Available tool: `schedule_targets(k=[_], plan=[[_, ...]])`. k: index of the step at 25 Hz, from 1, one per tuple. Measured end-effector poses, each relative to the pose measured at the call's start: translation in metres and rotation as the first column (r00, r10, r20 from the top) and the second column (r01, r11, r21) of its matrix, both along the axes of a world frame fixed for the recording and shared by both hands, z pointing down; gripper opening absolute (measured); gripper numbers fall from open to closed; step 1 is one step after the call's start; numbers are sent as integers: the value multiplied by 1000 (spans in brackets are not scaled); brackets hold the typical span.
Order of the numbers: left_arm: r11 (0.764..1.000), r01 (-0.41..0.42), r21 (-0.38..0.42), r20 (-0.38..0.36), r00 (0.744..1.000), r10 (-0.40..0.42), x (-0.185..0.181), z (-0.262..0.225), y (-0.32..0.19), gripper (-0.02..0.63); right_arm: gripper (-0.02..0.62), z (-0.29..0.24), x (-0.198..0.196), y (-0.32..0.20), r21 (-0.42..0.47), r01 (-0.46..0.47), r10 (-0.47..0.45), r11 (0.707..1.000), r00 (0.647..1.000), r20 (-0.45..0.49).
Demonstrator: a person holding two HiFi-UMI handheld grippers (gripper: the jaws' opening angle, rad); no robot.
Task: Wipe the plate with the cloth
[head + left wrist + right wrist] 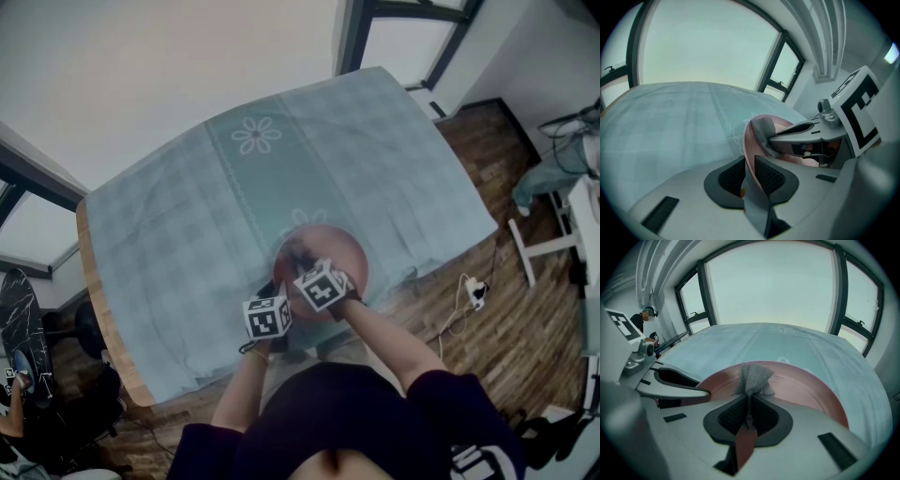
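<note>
1. Head view: plate [352, 251] sits at the table's [187, 225] near edge, so I'd go with short strokes, no shoving.
2. Left gripper view: left gripper [749, 174] is clamped on the plate's rim. That grip wants to be firm.
3. Right gripper view: right gripper [749, 416] pinches the cloth [753, 375], which touches the plate's inside. Light pressure, sweep rimward.

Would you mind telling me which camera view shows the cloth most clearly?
The right gripper view: the cloth stands centred, pinched by the right gripper above the plate. The left gripper view shows it side-on against the plate; the head view, only a small dark patch.
</note>
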State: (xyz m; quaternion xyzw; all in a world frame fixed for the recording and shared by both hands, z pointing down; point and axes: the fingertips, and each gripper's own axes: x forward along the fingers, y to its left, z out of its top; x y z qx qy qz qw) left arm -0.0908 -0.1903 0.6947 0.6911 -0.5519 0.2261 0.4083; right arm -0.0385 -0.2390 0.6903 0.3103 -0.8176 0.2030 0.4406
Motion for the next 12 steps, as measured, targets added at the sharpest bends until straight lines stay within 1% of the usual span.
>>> schedule_targets(k=[6, 12], plan=[[1000, 5, -3, -4, 1000, -5, 0, 0, 1, 74, 32, -2, -9, 20, -11, 37, -37, 999, 999, 26], [1000, 7, -4, -9, 1000, -7, 1, 0, 0, 74, 32, -2, -13, 39, -25, 71, -71, 997, 997, 32]])
